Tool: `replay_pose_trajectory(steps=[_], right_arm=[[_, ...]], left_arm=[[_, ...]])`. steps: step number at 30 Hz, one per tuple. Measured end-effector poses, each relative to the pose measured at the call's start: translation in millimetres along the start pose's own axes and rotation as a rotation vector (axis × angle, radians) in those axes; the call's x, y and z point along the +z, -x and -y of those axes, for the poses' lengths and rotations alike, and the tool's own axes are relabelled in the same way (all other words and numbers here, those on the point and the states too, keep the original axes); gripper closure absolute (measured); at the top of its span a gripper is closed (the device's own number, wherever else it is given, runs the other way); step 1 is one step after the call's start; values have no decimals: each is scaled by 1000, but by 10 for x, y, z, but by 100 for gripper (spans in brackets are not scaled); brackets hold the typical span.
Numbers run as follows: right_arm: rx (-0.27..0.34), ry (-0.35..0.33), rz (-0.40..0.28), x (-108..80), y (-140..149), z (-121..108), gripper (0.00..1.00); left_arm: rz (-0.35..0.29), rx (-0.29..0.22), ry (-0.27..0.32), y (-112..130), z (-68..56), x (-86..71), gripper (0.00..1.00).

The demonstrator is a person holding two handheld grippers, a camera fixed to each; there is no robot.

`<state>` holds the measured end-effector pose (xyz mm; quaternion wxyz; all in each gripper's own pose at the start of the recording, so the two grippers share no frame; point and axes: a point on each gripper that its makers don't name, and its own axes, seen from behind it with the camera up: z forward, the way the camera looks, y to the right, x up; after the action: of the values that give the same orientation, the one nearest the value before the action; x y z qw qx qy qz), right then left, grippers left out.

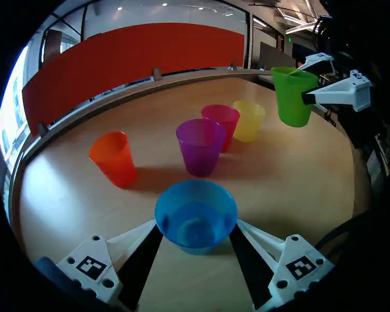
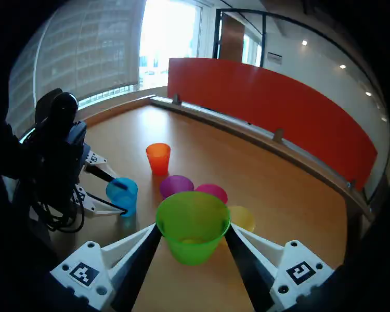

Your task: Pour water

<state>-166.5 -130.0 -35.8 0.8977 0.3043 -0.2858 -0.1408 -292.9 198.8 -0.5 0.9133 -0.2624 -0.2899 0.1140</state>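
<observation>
My left gripper is shut on a blue cup that stands low over the wooden table; water shows in its bottom. The same blue cup appears in the right gripper view, held by the left gripper. My right gripper is shut on a green cup, held upright high above the table. From the left gripper view the green cup hangs at the upper right in the right gripper. On the table stand an orange cup, a purple cup, a pink cup and a yellow cup.
A long red panel runs behind the table's far edge. Bright windows lie beyond it. The person's dark sleeve and cables sit behind the left gripper.
</observation>
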Motion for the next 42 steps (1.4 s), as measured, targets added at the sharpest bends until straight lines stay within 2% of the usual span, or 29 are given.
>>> replay_pose_trajectory(steps=[14, 23, 35, 42], right_arm=[[0, 1, -2, -22, 17, 13, 11], [-2, -4, -7, -17, 20, 36, 11], [-16, -26, 1, 95, 84, 63, 11], [-27, -50, 14, 222, 168, 97, 11]], left_arm=[[29, -12, 12, 58, -20, -16, 14], [61, 38, -20, 199, 5, -64, 14], [75, -28, -61, 321, 53, -358, 14], [77, -109, -104, 362, 135, -591, 14]])
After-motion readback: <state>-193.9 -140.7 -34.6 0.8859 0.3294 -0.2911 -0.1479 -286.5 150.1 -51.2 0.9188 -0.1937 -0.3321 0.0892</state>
